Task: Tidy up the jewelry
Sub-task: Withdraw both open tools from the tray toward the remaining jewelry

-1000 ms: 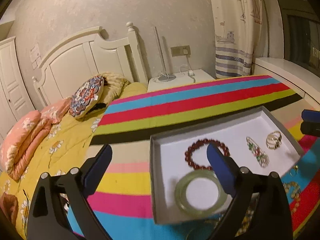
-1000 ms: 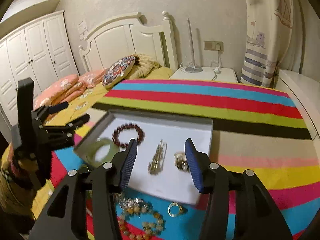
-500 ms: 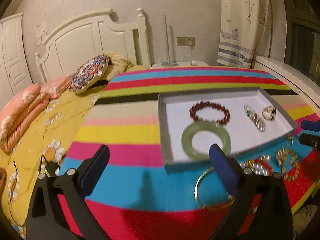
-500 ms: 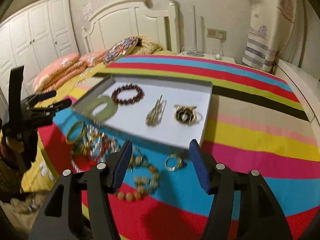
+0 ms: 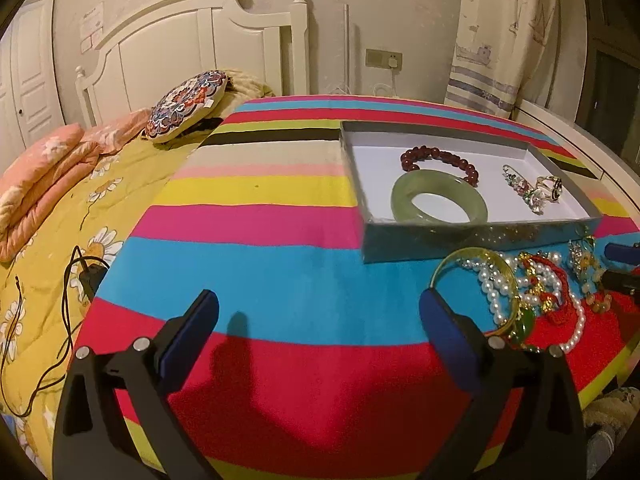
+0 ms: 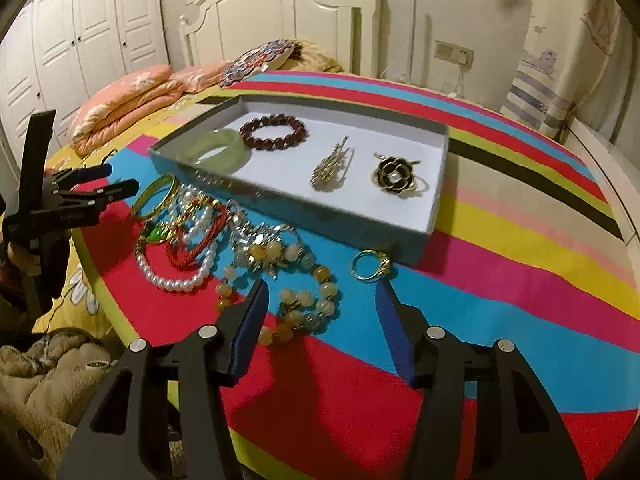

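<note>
Jaws apart; tray [image 6: 434, 216] holding bangle [image 6: 218, 148].

Black left gripper [image 5: 319, 310], blue pads [image 5: 448, 334], silver screws.

bangle [image 5: 439, 197] pale green | bracelet [image 6: 273, 132] dark red | cloth [image 5: 248, 216] striped (rainbow-bright)

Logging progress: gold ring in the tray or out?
Out. The gold ring lies on the blue stripe just outside the tray wall.
</note>
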A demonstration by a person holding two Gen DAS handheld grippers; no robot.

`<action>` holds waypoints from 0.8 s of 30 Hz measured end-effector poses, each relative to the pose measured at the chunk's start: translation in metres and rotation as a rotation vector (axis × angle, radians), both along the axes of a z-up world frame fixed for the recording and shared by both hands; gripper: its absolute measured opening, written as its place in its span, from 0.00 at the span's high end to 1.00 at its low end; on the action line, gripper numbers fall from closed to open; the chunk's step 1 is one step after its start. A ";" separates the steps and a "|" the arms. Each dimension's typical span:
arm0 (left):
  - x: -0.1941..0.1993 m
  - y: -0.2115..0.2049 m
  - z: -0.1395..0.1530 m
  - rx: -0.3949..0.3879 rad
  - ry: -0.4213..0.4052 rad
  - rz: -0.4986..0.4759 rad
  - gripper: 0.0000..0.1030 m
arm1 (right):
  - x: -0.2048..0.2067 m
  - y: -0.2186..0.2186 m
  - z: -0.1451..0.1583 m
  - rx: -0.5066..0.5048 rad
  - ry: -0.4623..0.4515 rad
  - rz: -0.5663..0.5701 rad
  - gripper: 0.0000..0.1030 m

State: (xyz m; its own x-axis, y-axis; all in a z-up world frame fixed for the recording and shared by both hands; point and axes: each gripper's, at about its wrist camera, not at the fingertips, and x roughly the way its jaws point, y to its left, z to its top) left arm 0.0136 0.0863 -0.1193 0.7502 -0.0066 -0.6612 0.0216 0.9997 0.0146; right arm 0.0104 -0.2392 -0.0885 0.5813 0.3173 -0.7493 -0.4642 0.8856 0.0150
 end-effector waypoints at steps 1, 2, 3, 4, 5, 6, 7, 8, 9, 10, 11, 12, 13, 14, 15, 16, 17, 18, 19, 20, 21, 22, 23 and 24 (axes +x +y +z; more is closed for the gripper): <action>-0.002 0.000 0.000 -0.003 -0.005 -0.005 0.03 | 0.001 0.002 -0.001 -0.003 0.005 0.001 0.53; -0.003 -0.002 0.001 -0.003 -0.008 -0.009 0.03 | 0.003 0.003 -0.003 -0.005 0.014 0.002 0.54; -0.005 -0.004 0.002 -0.003 -0.013 -0.017 0.03 | 0.003 0.004 -0.005 -0.007 0.020 0.000 0.54; -0.007 -0.007 0.002 -0.001 -0.021 -0.031 0.03 | 0.004 0.005 -0.005 -0.008 0.013 -0.004 0.56; -0.007 -0.011 0.004 0.001 -0.025 -0.042 0.03 | 0.005 0.005 -0.005 -0.007 0.014 -0.007 0.58; -0.007 -0.015 0.005 0.005 -0.028 -0.056 0.03 | 0.005 0.005 -0.005 -0.004 0.015 -0.008 0.60; -0.009 -0.019 0.005 0.009 -0.031 -0.073 0.03 | 0.005 0.003 -0.004 0.007 0.018 -0.009 0.67; -0.009 -0.023 0.005 0.012 -0.033 -0.085 0.03 | 0.006 0.002 -0.005 0.012 0.019 -0.011 0.74; -0.010 -0.026 0.005 0.013 -0.034 -0.096 0.03 | 0.005 0.001 -0.004 0.012 0.018 -0.012 0.75; -0.011 -0.029 0.004 0.014 -0.034 -0.109 0.03 | 0.004 0.001 -0.004 0.005 0.016 -0.010 0.76; -0.012 -0.031 0.004 0.016 -0.033 -0.116 0.03 | 0.002 0.000 -0.003 -0.002 0.014 -0.006 0.76; -0.013 -0.032 0.004 0.019 -0.033 -0.122 0.03 | 0.000 0.001 -0.003 -0.008 0.012 0.001 0.76; -0.013 -0.033 0.003 0.023 -0.032 -0.126 0.03 | -0.001 0.002 -0.003 -0.010 0.012 0.004 0.76; -0.013 -0.035 0.003 0.027 -0.031 -0.129 0.03 | 0.000 0.002 -0.003 -0.011 0.015 0.005 0.76; -0.014 -0.036 0.002 0.029 -0.031 -0.131 0.03 | 0.000 0.003 -0.003 -0.013 0.013 0.001 0.75; -0.013 -0.036 0.002 0.029 -0.030 -0.134 0.03 | 0.001 0.004 -0.003 -0.020 0.011 0.001 0.75; -0.014 -0.037 0.002 0.030 -0.031 -0.139 0.03 | 0.001 0.006 -0.003 -0.040 0.004 0.004 0.75; -0.014 -0.038 0.002 0.032 -0.032 -0.143 0.03 | 0.001 0.009 -0.003 -0.061 -0.004 0.009 0.75; -0.014 -0.040 0.003 0.035 -0.033 -0.149 0.03 | 0.001 0.012 -0.003 -0.075 -0.008 0.013 0.75; -0.014 -0.041 0.002 0.036 -0.032 -0.153 0.03 | 0.001 0.012 -0.003 -0.078 -0.009 0.015 0.75; -0.014 -0.042 0.002 0.034 -0.030 -0.157 0.03 | 0.001 0.012 -0.003 -0.077 -0.008 0.016 0.75; -0.014 -0.043 0.002 0.031 -0.029 -0.160 0.03 | 0.001 0.011 -0.003 -0.071 -0.006 0.017 0.77; -0.014 -0.043 0.001 0.025 -0.026 -0.167 0.03 | 0.000 0.012 -0.002 -0.071 -0.009 0.016 0.81; -0.014 -0.043 0.001 0.021 -0.024 -0.173 0.03 | -0.002 0.013 -0.002 -0.086 -0.023 0.014 0.81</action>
State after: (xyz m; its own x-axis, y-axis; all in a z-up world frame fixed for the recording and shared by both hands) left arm -0.0007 0.0428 -0.1184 0.7546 -0.1233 -0.6444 0.1924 0.9806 0.0377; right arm 0.0084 -0.2259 -0.0906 0.5947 0.2604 -0.7606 -0.4756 0.8767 -0.0718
